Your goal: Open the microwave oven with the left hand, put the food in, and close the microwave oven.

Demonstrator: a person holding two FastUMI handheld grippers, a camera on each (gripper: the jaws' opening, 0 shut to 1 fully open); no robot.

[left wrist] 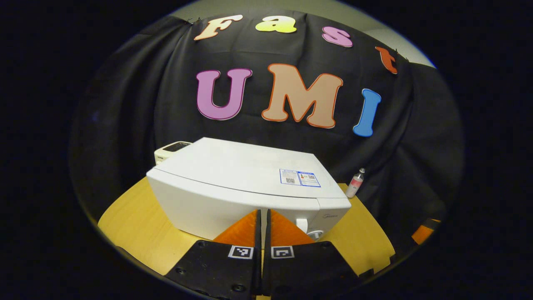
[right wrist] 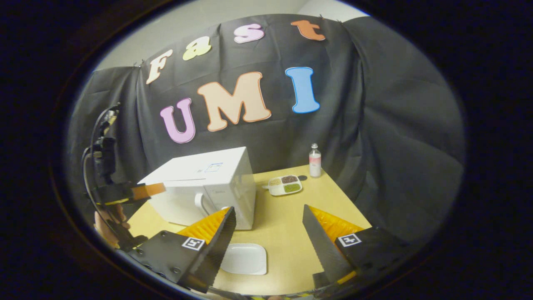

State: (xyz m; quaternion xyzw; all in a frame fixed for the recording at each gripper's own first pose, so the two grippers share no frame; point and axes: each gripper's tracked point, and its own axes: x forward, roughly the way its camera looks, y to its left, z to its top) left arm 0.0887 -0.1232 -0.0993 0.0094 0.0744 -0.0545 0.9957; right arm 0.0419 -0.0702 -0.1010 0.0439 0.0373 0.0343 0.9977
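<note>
Where black cloth drapes the booth on all sides, a yellow wooden table [right wrist: 287, 233] carries the items. Microwave oven [left wrist: 245, 183]: white, door closed, standing toward the table's left part, handle facing front. Divided food dish [right wrist: 285, 185]: lying to the oven's right, apart from it, near the back edge. Small bottle [right wrist: 315, 160]: upright just behind the dish, against the cloth. White plate [right wrist: 245, 258]: near the front edge. Left gripper [left wrist: 263, 216]: fingers clenched together on nothing, held above the oven's front. Right gripper [right wrist: 268, 227]: fingers spread wide, empty, over the table. Pale wall above the cloth.
</note>
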